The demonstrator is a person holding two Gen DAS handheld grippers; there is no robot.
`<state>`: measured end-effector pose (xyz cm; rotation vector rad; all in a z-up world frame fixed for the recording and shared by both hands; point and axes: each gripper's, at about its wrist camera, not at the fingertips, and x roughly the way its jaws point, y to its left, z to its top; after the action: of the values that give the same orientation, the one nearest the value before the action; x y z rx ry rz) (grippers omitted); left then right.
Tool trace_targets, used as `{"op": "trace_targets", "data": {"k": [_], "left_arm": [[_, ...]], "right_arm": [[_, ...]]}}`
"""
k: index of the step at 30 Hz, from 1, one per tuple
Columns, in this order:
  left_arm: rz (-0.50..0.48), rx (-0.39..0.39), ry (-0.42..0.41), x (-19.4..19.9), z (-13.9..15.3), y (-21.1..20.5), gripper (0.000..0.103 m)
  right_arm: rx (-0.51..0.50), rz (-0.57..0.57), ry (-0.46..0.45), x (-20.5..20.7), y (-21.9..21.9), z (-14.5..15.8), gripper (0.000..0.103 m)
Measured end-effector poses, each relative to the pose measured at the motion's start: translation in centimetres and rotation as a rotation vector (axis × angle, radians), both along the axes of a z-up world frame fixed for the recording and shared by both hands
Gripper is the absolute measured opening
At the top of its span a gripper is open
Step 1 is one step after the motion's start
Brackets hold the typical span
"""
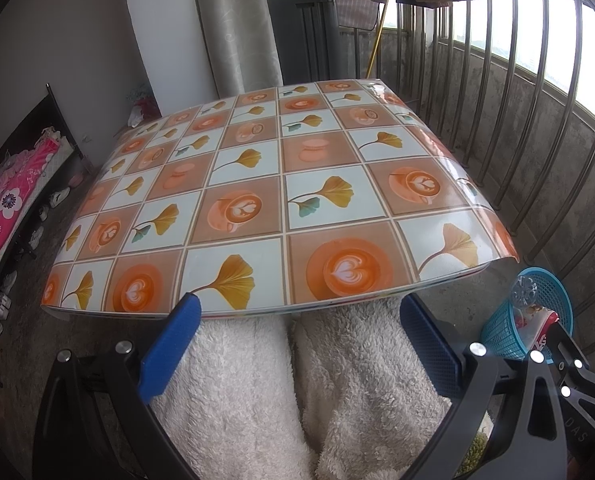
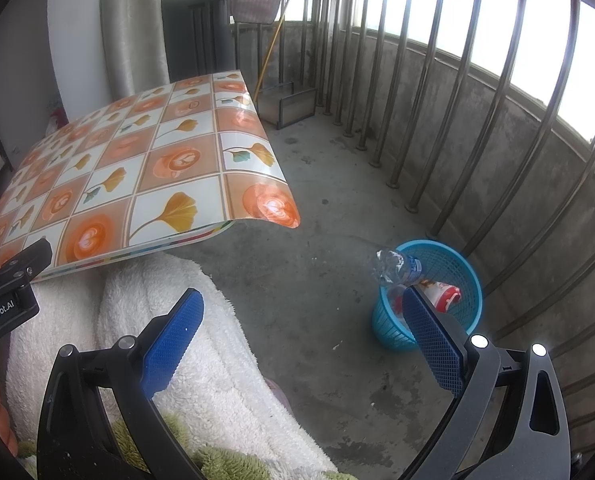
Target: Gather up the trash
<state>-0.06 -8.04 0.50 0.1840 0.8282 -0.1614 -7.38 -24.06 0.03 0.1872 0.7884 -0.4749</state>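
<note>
Right wrist view: crushed clear plastic bottle and red wrapper sit in blue mesh plastic basket, floor-level for easy drops. Right gripper and left gripper both spread, empty; patterned tabletop bare, so collecting looks finished.

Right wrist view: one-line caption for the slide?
Open right gripper hovers over the concrete floor near a blue basket holding a plastic bottle and wrapper.

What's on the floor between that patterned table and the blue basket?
Nothing but bare concrete floor, best shown in the right wrist view. The blue basket already holds a plastic bottle and a red wrapper; the table carries nothing.
</note>
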Motion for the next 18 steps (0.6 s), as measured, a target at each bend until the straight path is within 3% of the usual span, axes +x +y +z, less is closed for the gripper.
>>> {"op": "trace_targets", "data": {"k": [18], "left_arm": [[0.000,0.001,0.000,-0.02,0.06,-0.02,0.097]], "right_arm": [[0.002,0.000,-0.001,-0.07,0.02,0.01,0.095]]}}
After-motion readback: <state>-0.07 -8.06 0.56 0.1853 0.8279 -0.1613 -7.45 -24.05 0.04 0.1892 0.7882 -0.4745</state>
